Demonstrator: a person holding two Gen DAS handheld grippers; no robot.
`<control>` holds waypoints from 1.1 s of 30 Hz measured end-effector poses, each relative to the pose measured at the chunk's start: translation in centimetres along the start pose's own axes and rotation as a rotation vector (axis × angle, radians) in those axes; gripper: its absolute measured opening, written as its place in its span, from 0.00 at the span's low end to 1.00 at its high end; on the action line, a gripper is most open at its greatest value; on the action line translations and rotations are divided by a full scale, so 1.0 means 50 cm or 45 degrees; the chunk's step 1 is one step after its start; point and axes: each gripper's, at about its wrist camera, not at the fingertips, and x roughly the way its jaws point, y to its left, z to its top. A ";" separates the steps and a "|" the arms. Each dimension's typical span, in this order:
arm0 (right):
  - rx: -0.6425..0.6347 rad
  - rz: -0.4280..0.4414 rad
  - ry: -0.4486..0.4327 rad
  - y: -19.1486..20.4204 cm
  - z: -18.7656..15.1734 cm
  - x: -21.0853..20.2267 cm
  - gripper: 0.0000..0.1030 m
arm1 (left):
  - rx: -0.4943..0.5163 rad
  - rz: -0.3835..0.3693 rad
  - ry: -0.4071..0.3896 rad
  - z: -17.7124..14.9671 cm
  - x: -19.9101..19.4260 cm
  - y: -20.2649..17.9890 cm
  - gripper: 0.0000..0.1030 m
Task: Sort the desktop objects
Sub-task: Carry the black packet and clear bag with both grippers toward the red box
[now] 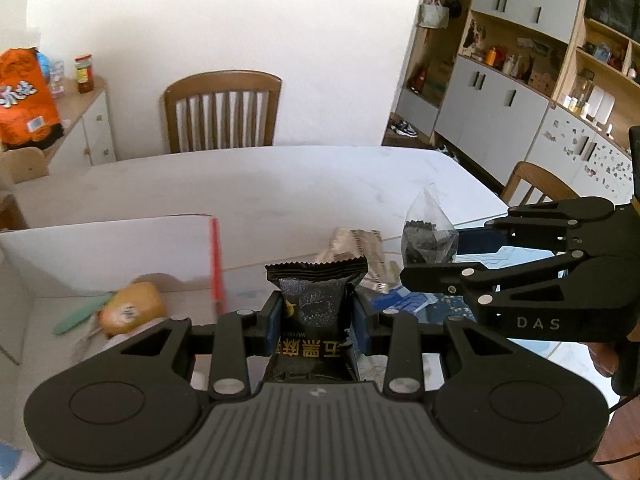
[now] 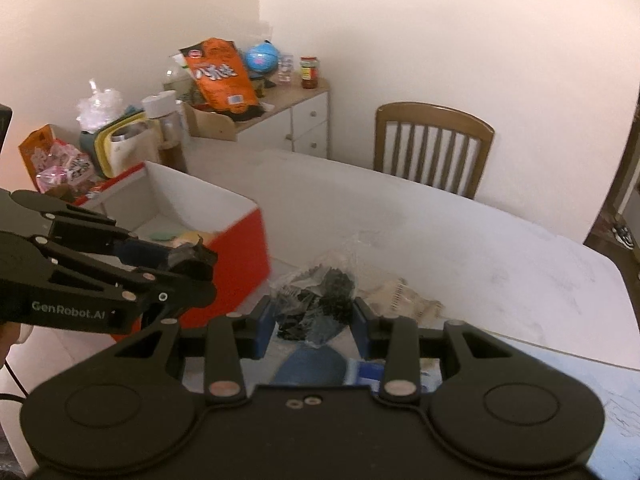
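Between the blue pads of the left tool [image 1: 316, 320] stands one black snack packet [image 1: 316, 300], upright, crimped top edge up, gold characters on its lower half; the tool is closed onto it from both sides. It is held just beside one red-sided box [image 2: 240, 256] with white inner walls. Inside that box lie one yellow packet [image 1: 132, 308] and one pale green flat piece [image 1: 80, 316], touching each other; other small bits under them are too blurred to name.

One clear plastic bag of black pieces [image 2: 324, 296] sits between the pads of the right tool [image 2: 312, 324]. The pads sit right against the bag's sides, but whether they are actually pinching it cannot be told. Just behind that bag lies one crumpled beige wrapper [image 2: 404, 296], touching it. One blue-and-white sheet [image 1: 404, 300] lies flat beneath both tools.

All this rests on one long white marbled surface [image 2: 480, 248], bare along its far half. Two wooden slat-back chairs [image 1: 222, 112] stand at it, one at the far side, one at the right end. Against the plain wall stands one low white cabinet [image 2: 304, 120] carrying one orange bag [image 2: 222, 74], one small globe [image 2: 260, 58] and one red-lidded jar [image 2: 310, 72]. Tall grey-and-wood shelving [image 1: 520, 60] lines the right wall.
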 end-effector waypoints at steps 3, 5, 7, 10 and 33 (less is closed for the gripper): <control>-0.020 0.021 -0.005 0.033 0.013 0.004 0.38 | -0.013 0.016 -0.013 -0.007 -0.025 0.028 0.33; -0.033 0.036 -0.007 0.052 0.021 0.009 0.38 | -0.031 0.024 -0.022 -0.012 -0.040 0.049 0.33; -0.044 0.050 -0.010 0.073 0.029 0.014 0.38 | -0.037 0.035 -0.026 -0.016 -0.053 0.065 0.33; -0.055 0.073 -0.015 0.103 0.041 0.023 0.38 | -0.046 0.059 -0.030 -0.021 -0.070 0.093 0.33; -0.137 0.187 0.043 0.235 0.097 0.121 0.38 | -0.138 0.276 0.044 -0.044 -0.067 0.325 0.33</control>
